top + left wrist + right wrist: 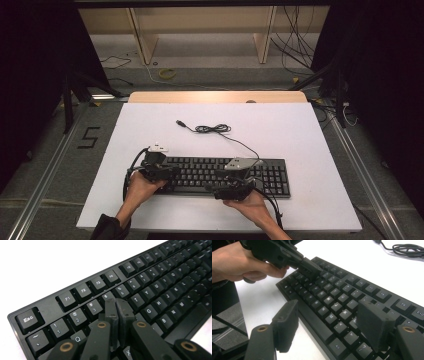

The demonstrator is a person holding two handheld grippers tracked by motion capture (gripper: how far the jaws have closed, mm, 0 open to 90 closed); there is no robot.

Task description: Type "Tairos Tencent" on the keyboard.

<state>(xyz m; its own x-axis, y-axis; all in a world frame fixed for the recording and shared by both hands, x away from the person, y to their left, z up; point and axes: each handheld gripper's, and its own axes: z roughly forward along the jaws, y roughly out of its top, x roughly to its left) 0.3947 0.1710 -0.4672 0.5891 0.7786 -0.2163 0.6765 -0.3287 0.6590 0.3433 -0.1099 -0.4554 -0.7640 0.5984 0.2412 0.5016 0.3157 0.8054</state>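
A black keyboard (pixel 270 176) lies across the near half of the white tabletop (pixel 300 135). Its cable (pixel 215 129) runs back to a loose coil and a USB plug (pixel 180 122). My left gripper (pixel 174 172) is over the keyboard's left end. In the left gripper view, my left gripper (pixel 116 304) is shut with nothing between its jaws, and its tips rest at the keys below the number row of the keyboard (pixel 160 277). My right gripper (pixel 214 187) is at the keyboard's front edge. It (pixel 329 323) stands open over the lower key rows of the keyboard (pixel 352 287), holding nothing. The left gripper (pixel 310 269) shows beyond it.
The person's hands (pixel 140 187) come in from the near table edge. Bare white tabletop lies around the keyboard on all sides. Beyond the table are a wooden strip (pixel 215 96), shelf legs and floor cables (pixel 295 45). Dark stands flank both sides.
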